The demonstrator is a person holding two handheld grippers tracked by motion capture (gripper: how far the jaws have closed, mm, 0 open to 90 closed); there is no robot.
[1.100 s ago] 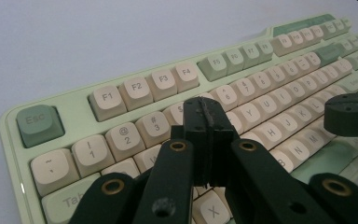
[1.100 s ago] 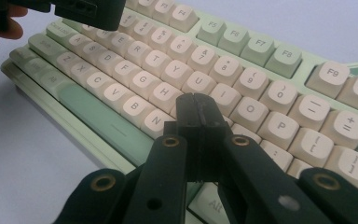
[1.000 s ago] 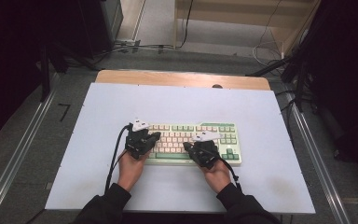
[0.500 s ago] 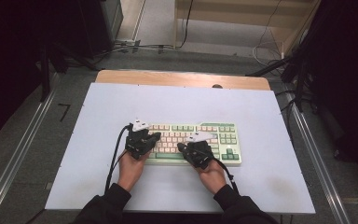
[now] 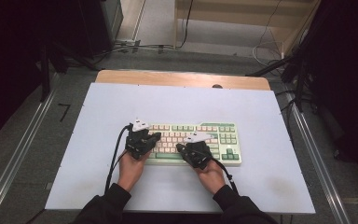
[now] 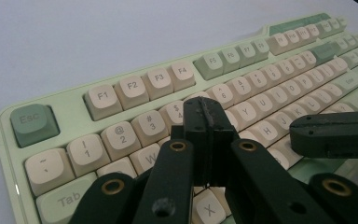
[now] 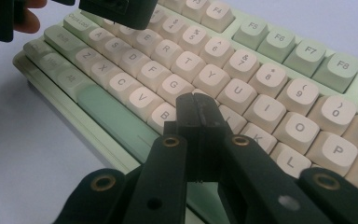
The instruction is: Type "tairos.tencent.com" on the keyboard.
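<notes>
We see a lab-like recording room: black curtains, floor cables, metal rails beyond the table.

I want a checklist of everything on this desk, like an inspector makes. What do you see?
Surface: pale table top, wooden strip along its far edge.
Job's things: green and cream keyboard, lying flat on the near half.
Clutter: nothing seen.
Grippers: left gripper shut, tip over the keys near 4 and 5; right gripper shut, tip over the keys near H and B.
Cables: black cable trails from the left gripper; more wires on the floor beyond.
Surroundings: grey carpet floor, metal rails on both sides, dark stands.
</notes>
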